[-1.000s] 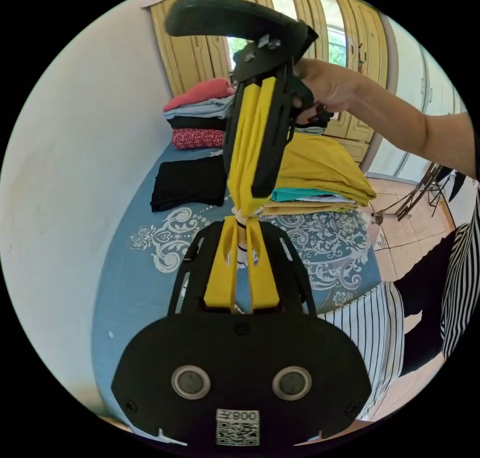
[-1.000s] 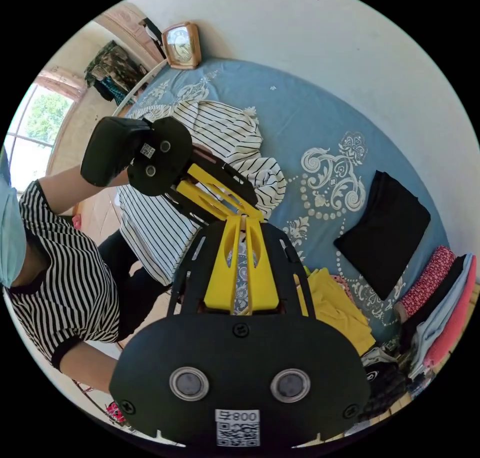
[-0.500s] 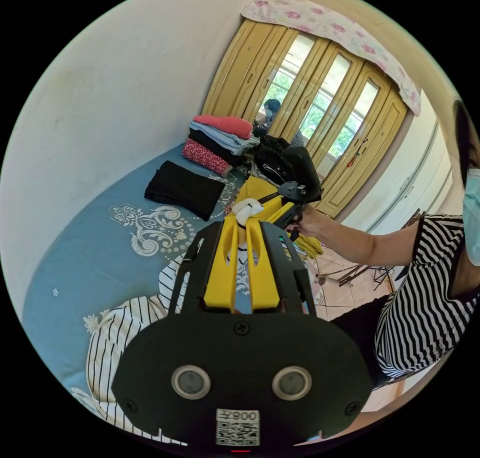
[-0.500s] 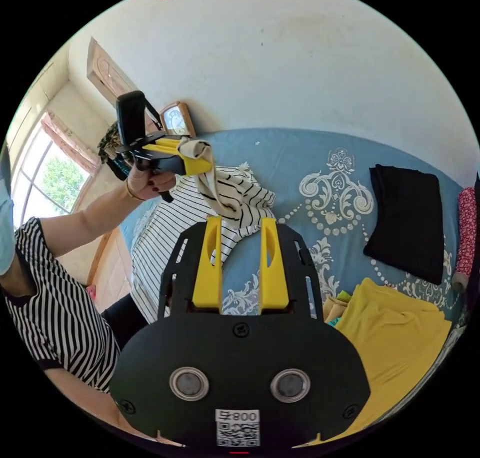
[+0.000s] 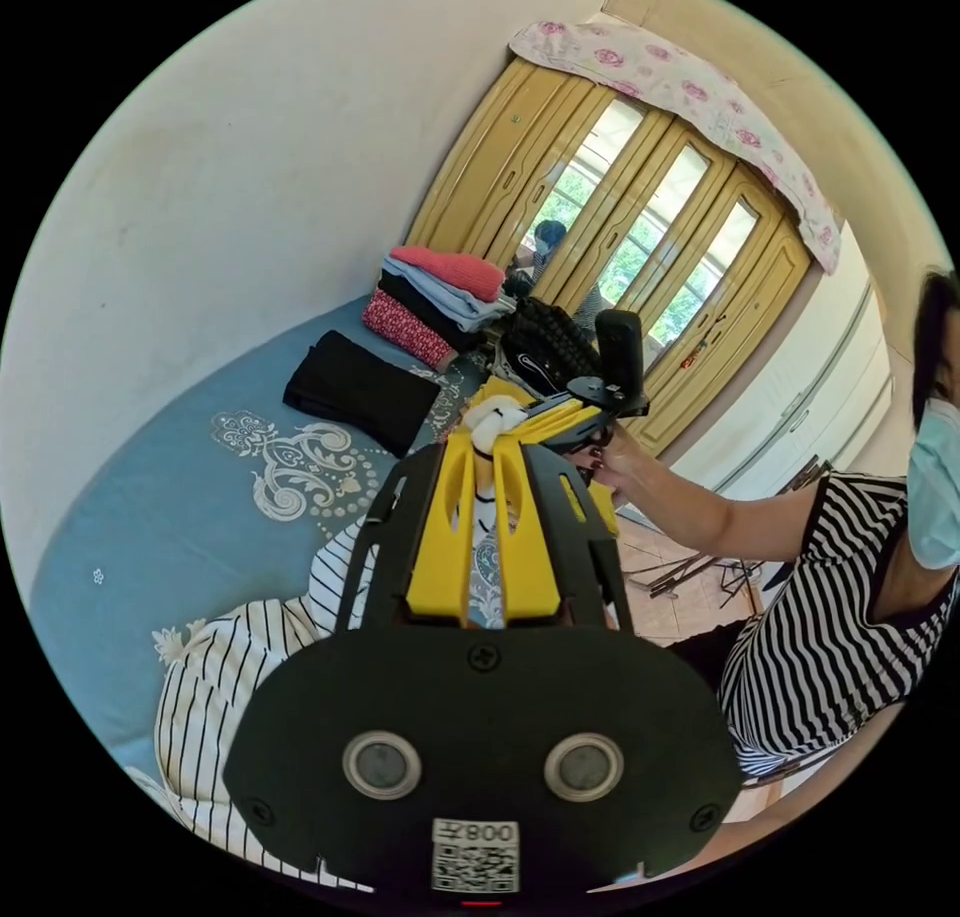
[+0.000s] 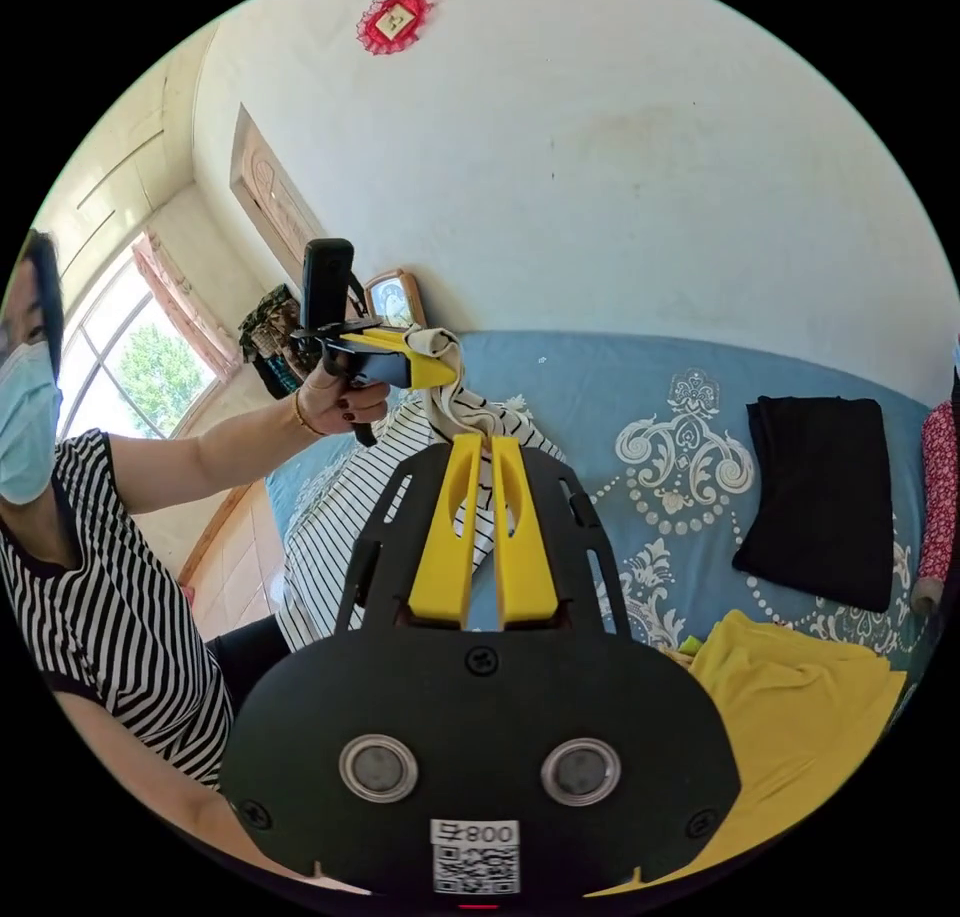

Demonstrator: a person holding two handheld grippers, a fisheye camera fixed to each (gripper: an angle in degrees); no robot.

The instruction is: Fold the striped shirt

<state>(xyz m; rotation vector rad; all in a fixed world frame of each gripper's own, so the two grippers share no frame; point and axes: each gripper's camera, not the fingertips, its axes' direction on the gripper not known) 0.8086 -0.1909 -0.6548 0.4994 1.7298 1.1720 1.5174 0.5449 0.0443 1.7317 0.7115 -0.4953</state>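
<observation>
Step in hand: lifting the striped shirt [image 6: 340, 517] by one edge, ahead of laying it flat. No fold made yet, as far as can be judged.

Left gripper [image 5: 484, 439]: fingers drawn narrow, pinching a bunched cream edge of the shirt at the tips. Same grip seen from outside in the right gripper view [image 6: 440, 365]: cloth hangs from the yellow fingers [image 6: 425, 369] down to the bed [image 6: 600, 397]. Bulk of the shirt lies rumpled on the blue bedcover near the bed's edge, in front of the person.

Right gripper [image 6: 478, 445]: fingers narrow, nearly together, tips at the hanging fabric. Whether both press on the cloth cannot be told; the tips overlap the stripes but the contact is not resolved. In the left gripper view it sits just beyond the left fingers [image 5: 565, 419], touching or nearly so.

Next move, judged: the right gripper needs a firm hold on a second point of the same edge, then both draw apart to stretch the shirt and lower it flat on open bedcover.

View differences: left gripper view gives the stack of folded clothes [image 5: 440, 292], black folded garment [image 5: 355, 402] and wooden doors [image 5: 640, 247]. Right gripper view gives the clock [image 6: 392, 299], the window [image 6: 150, 367] and a yellow garment [image 6: 800, 687].
</observation>
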